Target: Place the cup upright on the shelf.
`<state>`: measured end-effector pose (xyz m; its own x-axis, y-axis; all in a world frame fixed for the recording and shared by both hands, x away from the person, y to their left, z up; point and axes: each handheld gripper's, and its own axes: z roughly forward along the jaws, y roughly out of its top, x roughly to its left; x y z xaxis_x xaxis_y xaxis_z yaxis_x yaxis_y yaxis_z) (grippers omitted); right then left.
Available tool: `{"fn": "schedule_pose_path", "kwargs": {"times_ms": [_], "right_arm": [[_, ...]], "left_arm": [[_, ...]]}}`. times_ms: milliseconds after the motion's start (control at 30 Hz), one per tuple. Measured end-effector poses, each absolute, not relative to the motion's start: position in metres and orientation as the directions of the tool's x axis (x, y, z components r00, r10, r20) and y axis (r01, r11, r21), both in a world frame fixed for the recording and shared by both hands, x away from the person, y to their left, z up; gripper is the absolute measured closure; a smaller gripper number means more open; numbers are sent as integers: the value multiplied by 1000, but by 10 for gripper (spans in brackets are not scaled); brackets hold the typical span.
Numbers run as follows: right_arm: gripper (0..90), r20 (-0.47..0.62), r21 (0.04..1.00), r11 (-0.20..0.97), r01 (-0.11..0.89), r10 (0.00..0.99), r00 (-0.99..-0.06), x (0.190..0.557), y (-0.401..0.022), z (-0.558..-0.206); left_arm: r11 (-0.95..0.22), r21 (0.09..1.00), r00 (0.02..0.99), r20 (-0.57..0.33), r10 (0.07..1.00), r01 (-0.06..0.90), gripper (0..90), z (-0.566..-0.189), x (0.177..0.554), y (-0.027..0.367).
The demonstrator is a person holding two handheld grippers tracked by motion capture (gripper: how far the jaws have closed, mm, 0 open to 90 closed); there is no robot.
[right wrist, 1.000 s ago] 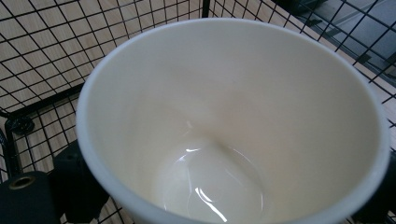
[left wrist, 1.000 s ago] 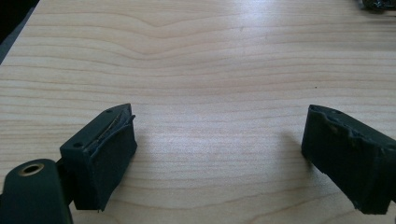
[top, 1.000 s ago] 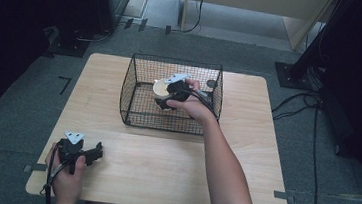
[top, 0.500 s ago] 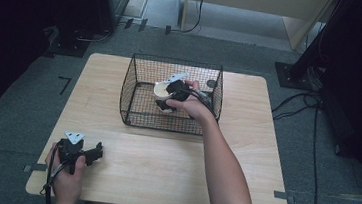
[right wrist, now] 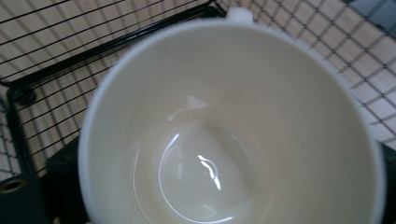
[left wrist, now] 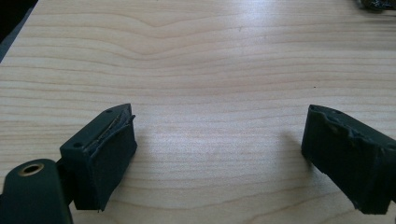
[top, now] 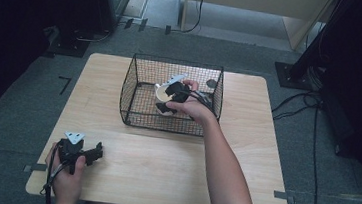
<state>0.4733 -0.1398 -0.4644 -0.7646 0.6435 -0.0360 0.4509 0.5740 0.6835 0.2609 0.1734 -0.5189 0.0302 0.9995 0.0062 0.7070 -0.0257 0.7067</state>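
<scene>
1. Toward twelve o'clock on the pale, wood-grained worktop (top: 162,170) stands a black wire-mesh basket (top: 133,102) with open square cells. The person's right hand (top: 193,108) reaches down into it from the five o'clock side.
2. Inside the basket, the right tool (top: 172,93) is clamped on a glossy cream-white ceramic cup (top: 162,94). From its own camera, the cup's round mouth (right wrist: 233,126) gapes close up, with dark jaws hugging the wall at either side. The cup seems to sit at or just above the basket floor; I cannot tell whether it touches.
3. At seven o'clock, near the worktop's front edge, the left tool (top: 95,151) rests in the left hand (top: 69,176), well apart from the basket. Its two black padded jaws stand spread wide over bare wood, gripping nothing.
4. As I judge it, the work with the cup is midway: the grip is made, but whether the cup is being set down or lifted out can't be read from this. Either a release or a lift remains.
5. The cup is smooth, hard and shiny, likely slippery in a pinch. The basket wire is thin and stiff. The jaw pads look soft and frayed at the edges.
</scene>
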Motion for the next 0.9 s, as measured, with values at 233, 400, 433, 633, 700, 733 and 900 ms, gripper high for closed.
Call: {"fn": "schedule_pose_path", "kwargs": {"times_ms": [233,400,433,633,700,733,900], "right_arm": [[0,-30,702,543,461,668,-743,472,-143,-457],[0,-41,716,535,448,674,-738,472,-143,-454],[0,-44,719,536,444,672,-739,472,-143,-454],[0,-46,754,510,414,670,-741,471,-145,-446],[0,-48,764,503,404,668,-743,470,-147,-441],[0,-50,767,503,398,666,-744,469,-148,-440],[0,-51,800,468,375,676,-736,464,-151,-425]], "left_arm": [[-27,707,32,6,999,707,100,-519,261,173],[-27,707,32,7,999,707,101,-519,261,173],[-27,707,32,7,999,707,101,-519,261,173],[-27,706,32,6,999,708,101,-519,261,173],[-28,706,33,7,999,707,101,-519,261,173],[-28,706,32,7,999,707,101,-519,261,173],[-27,707,31,6,999,707,101,-519,261,173]]}}
